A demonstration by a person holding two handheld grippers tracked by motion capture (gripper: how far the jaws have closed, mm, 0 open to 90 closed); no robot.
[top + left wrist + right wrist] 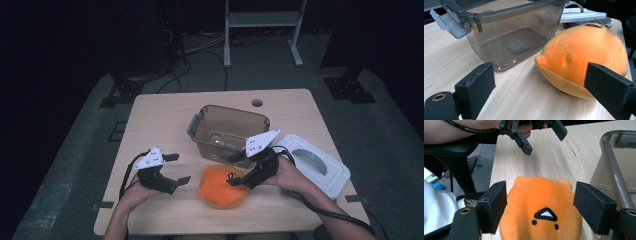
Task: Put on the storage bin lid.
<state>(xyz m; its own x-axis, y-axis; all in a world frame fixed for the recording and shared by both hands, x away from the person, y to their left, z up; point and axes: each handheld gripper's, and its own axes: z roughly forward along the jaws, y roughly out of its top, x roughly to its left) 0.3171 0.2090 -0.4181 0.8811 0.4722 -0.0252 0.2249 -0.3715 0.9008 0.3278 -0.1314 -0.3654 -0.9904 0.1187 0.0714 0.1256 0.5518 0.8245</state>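
So the orange plush (223, 188) sits near the table's (165, 115) front edge, just in front of the clear tub (229, 131). My right gripper (234, 170) straddles it, jaws wide, not squeezing. My left gripper (177, 169) hangs open beside it.

My right gripper (235, 172) hides pt of the plush (220, 190); plush bottom cut off in right gripper view; lid (315, 165) partly behind my hand.
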